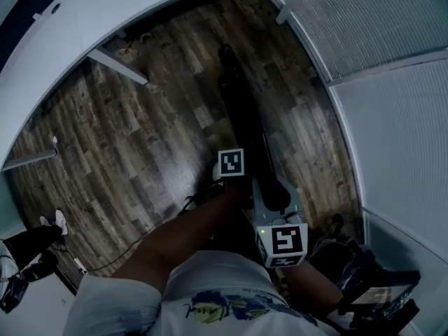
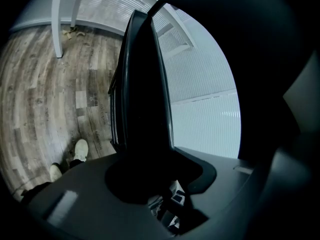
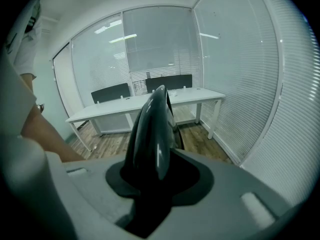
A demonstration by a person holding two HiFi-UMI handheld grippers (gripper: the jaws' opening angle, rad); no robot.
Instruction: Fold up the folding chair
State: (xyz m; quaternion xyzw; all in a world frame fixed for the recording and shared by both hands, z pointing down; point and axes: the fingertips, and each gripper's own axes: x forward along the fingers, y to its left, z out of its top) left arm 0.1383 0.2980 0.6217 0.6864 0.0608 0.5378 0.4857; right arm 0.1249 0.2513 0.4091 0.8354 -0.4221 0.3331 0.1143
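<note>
The black folding chair [image 1: 240,110] stands folded flat and edge-on on the wood floor, seen from above. My left gripper [image 1: 241,186], with its marker cube, holds the chair's near top from the left; my right gripper [image 1: 270,190] grips it just beside, on the right. In the left gripper view the dark chair panel [image 2: 142,94] rises from between the jaws of the left gripper [image 2: 150,171]. In the right gripper view a glossy black chair edge [image 3: 152,134] sits in the gap of the right gripper [image 3: 150,186]. Both pairs of pads are hidden by the chair.
A long white table [image 1: 105,19] with a slanted leg [image 1: 115,65] curves across the far left. Blinds on a glass wall [image 1: 392,117] close off the right. Another person's legs and shoes [image 1: 42,233] are at lower left. Dark gear [image 1: 378,285] lies at lower right.
</note>
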